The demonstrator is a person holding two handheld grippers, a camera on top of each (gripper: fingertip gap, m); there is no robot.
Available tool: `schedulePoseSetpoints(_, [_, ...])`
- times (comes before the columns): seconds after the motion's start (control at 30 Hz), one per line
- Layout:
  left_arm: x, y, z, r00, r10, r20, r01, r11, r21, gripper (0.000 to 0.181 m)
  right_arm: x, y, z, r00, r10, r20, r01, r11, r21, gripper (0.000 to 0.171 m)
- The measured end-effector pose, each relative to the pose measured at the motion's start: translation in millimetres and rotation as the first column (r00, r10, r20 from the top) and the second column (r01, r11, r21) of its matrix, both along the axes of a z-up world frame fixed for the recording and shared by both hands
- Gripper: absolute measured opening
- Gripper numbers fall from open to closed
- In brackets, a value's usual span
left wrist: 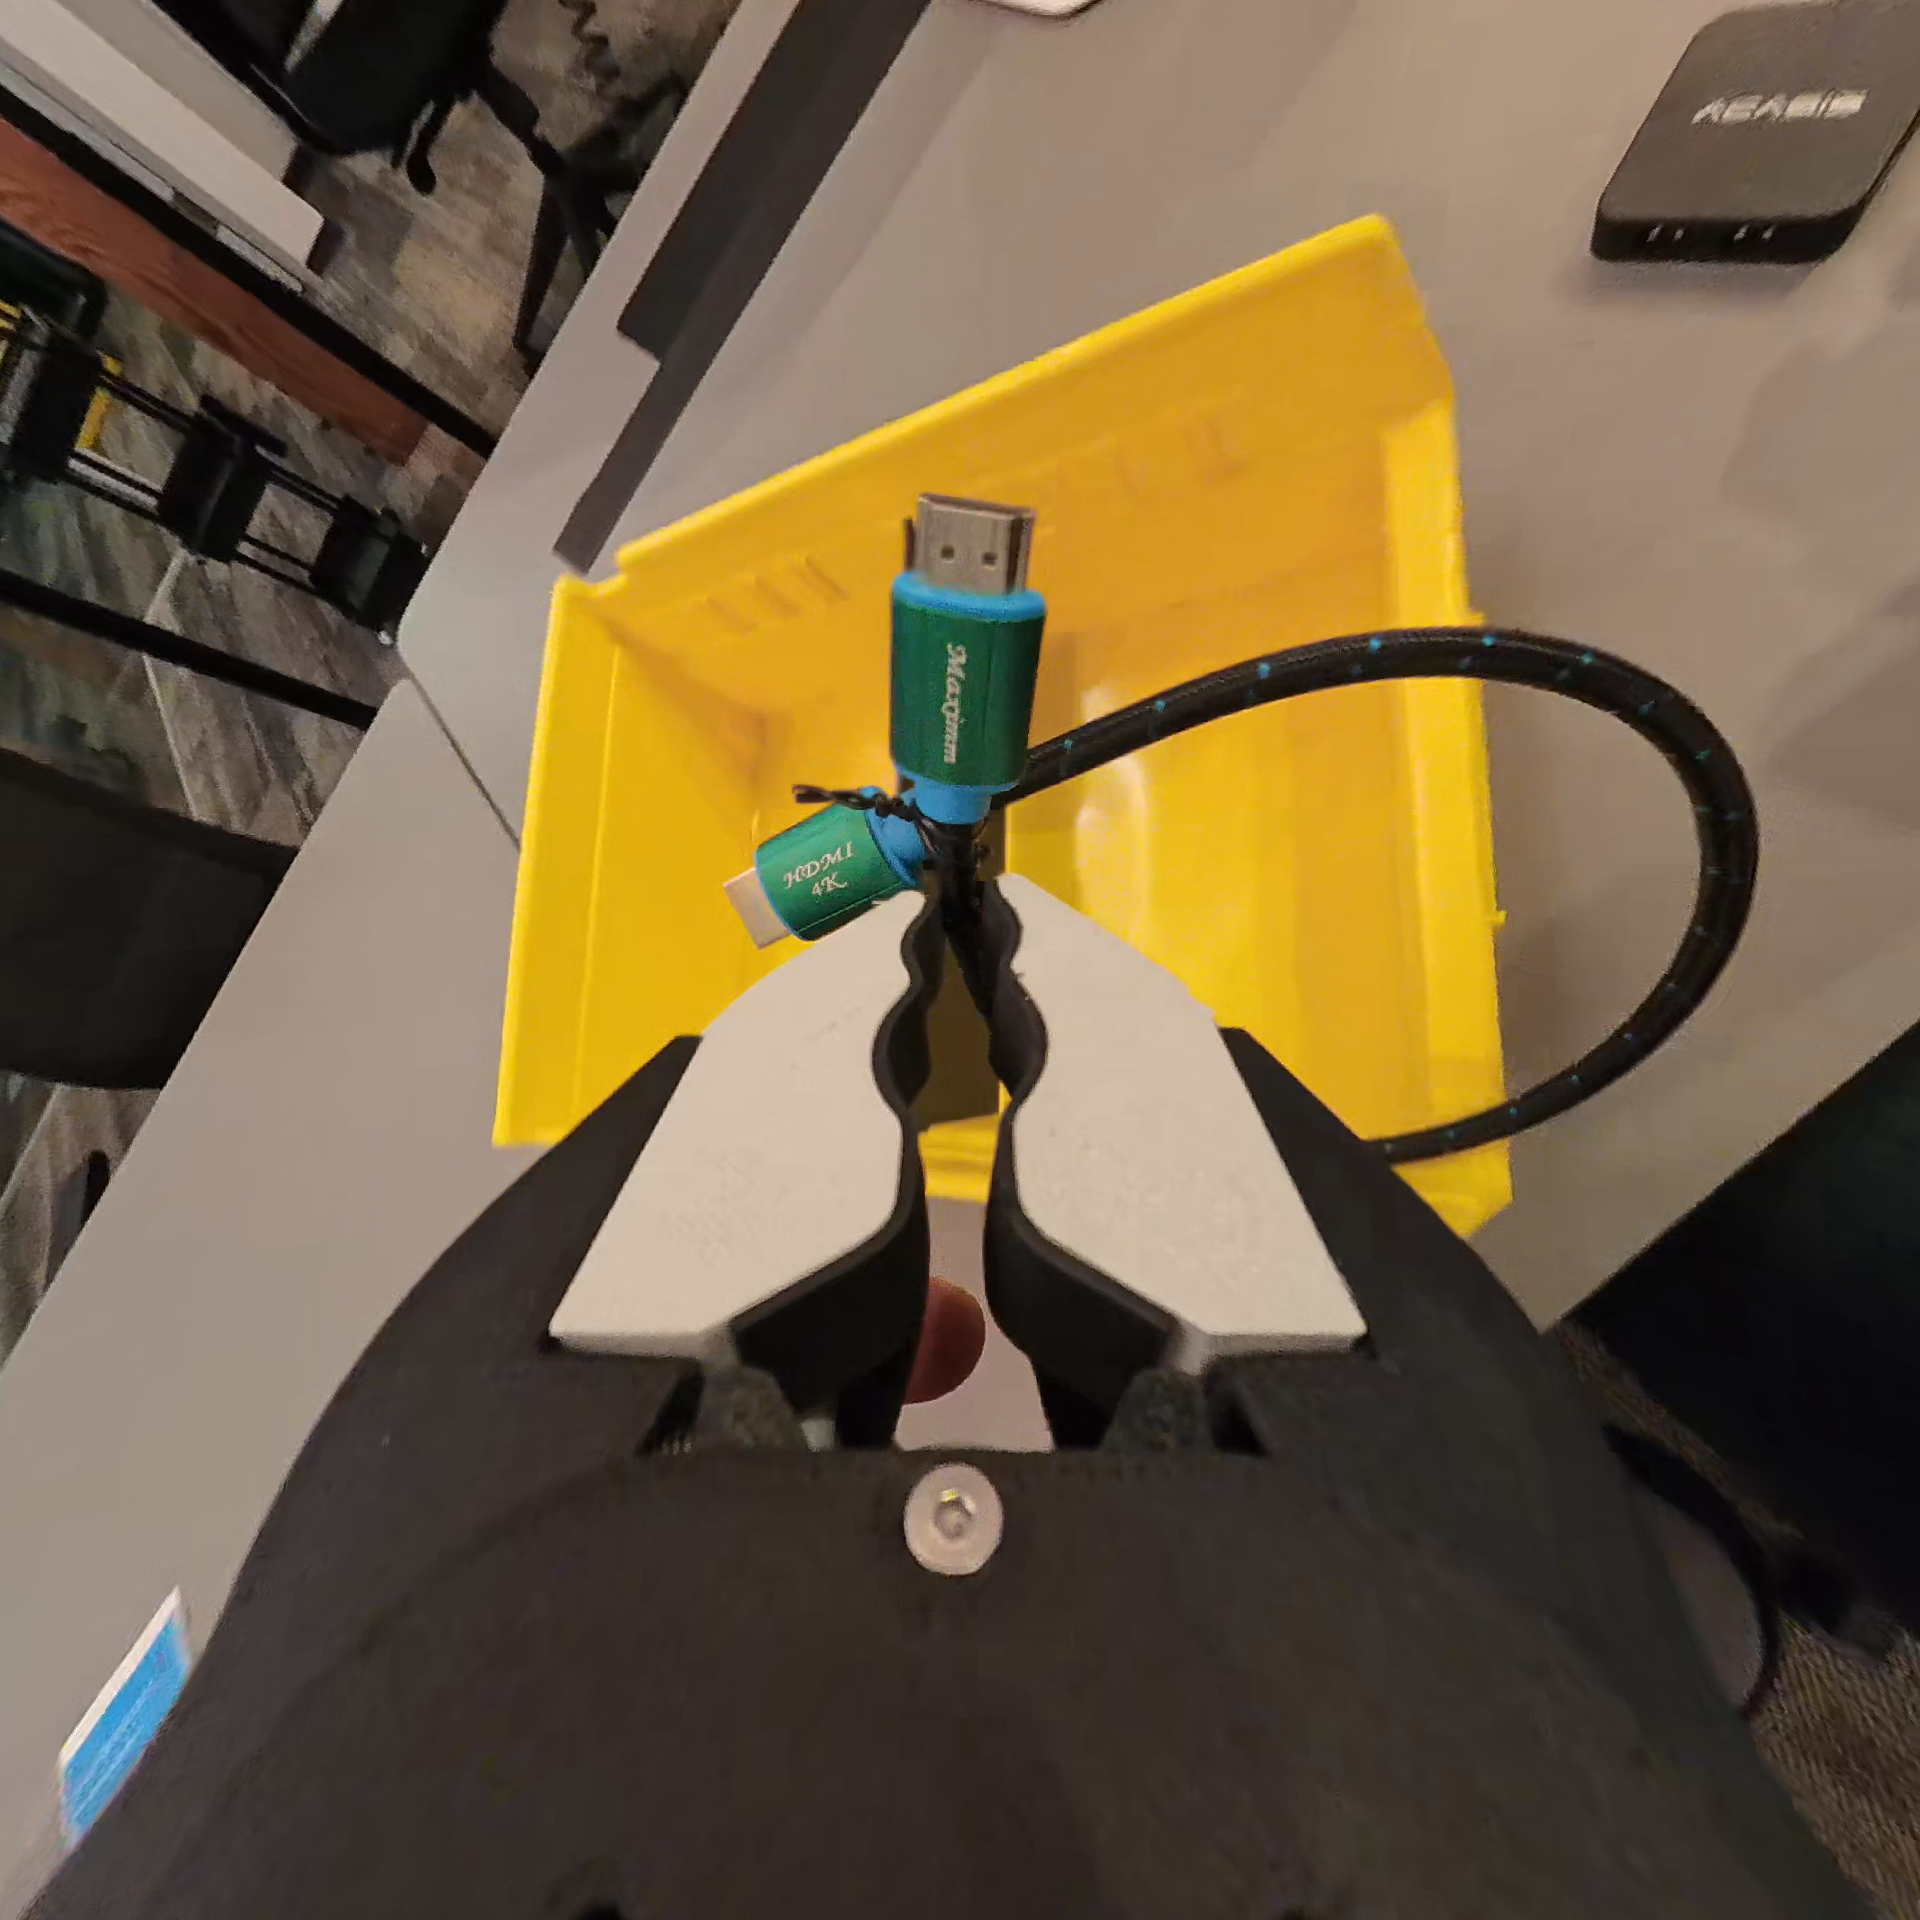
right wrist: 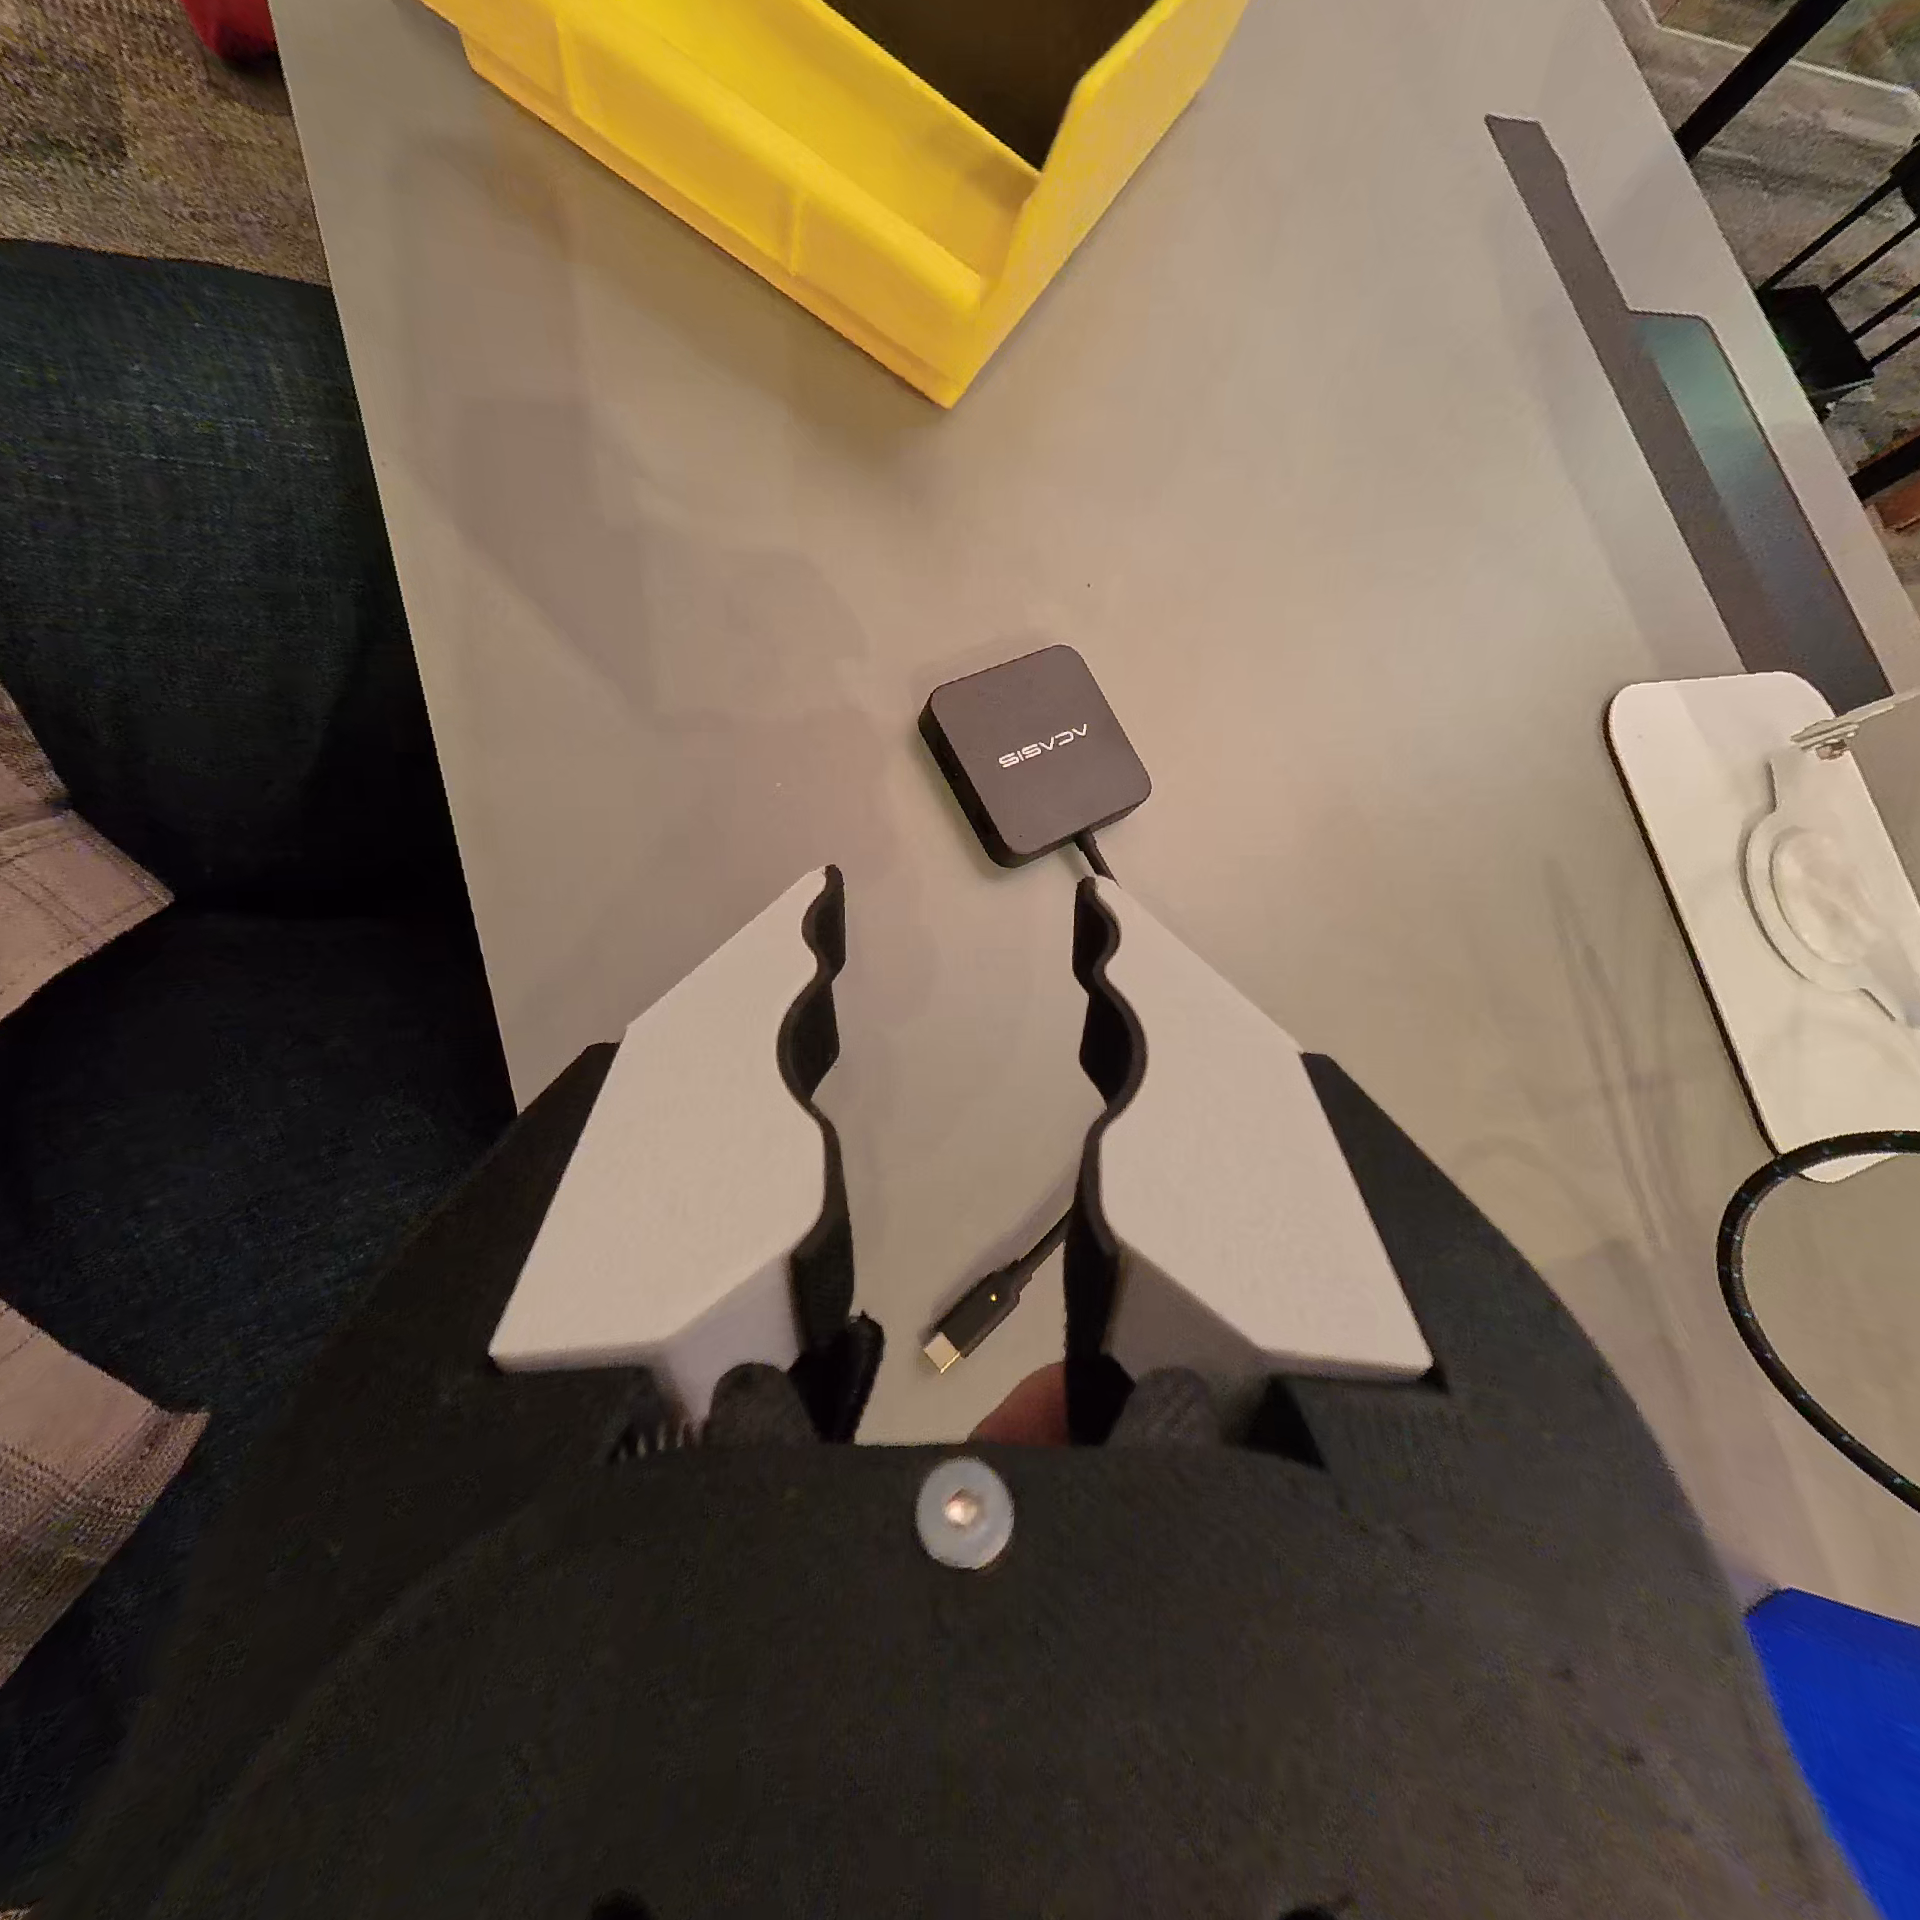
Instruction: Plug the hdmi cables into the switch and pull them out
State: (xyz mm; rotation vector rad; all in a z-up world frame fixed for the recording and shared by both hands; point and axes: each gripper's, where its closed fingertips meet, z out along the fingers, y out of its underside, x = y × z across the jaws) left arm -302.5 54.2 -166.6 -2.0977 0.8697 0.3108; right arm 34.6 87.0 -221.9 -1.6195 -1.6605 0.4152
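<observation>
My left gripper (left wrist: 961, 904) is shut on a black braided HDMI cable (left wrist: 1621, 727), just behind its two green and blue plugs. One plug (left wrist: 961, 665) points up and away, the other plug (left wrist: 821, 883) points left. A thin tie binds the two ends together. The cable hangs in a loop over the yellow bin (left wrist: 1299, 582). The black square switch (left wrist: 1756, 145) lies at the top right of the left wrist view. In the right wrist view my right gripper (right wrist: 956, 883) is open and empty, just short of the switch (right wrist: 1034, 753).
The switch's short lead ends in a small plug (right wrist: 971, 1325) lying between my right fingers. The yellow bin (right wrist: 831, 197) stands beyond the switch. A white pad (right wrist: 1714, 883) lies at the right, with a loop of the braided cable (right wrist: 1766, 1320) near it. The grey table's edge (right wrist: 416, 727) runs at the left. Across from one pair of fingers to the other is roughly 35 cm. To reach the switch (right wrist: 1034, 753) in a straight line is about 11 cm for my right fingers, about 30 cm for my left.
</observation>
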Motion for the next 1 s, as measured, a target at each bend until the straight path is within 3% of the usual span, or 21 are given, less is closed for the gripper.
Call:
schedulePoseSetpoints(0.37, [-58.4, -16.3, -7.3, 0.974, 0.127, -0.185, -0.141, 0.988, -0.06, 0.006, -1.3, -2.0, -2.8, 1.0, 0.011, 0.01, -0.011, 1.0, 0.003, 0.042])
schedulePoseSetpoints(0.6, [-64.1, -7.7, -9.4, 0.972, 0.168, -0.162, -0.176, 0.984, -0.036, 0.006, -1.0, -2.2, -1.9, 1.0, 0.01, 0.01, -0.01, 1.0, 0.006, 0.042])
schedulePoseSetpoints(0.83, [-60.5, 2.1, 33.5, 0.964, 0.211, -0.162, -0.195, 0.975, 0.11, 0.006, 1.6, 2.1, 6.2, 1.0, -0.015, -0.021, 0.015, 1.0, 0.0, 0.042])
schedulePoseSetpoints(1.0, [-16.0, 14.3, 87.3, 0.978, 0.154, -0.142, -0.112, 0.958, 0.262, 0.006, 0.5, 5.0, 18.7, 0.997, -0.035, -0.073, 0.034, 0.999, -0.015, 0.043])
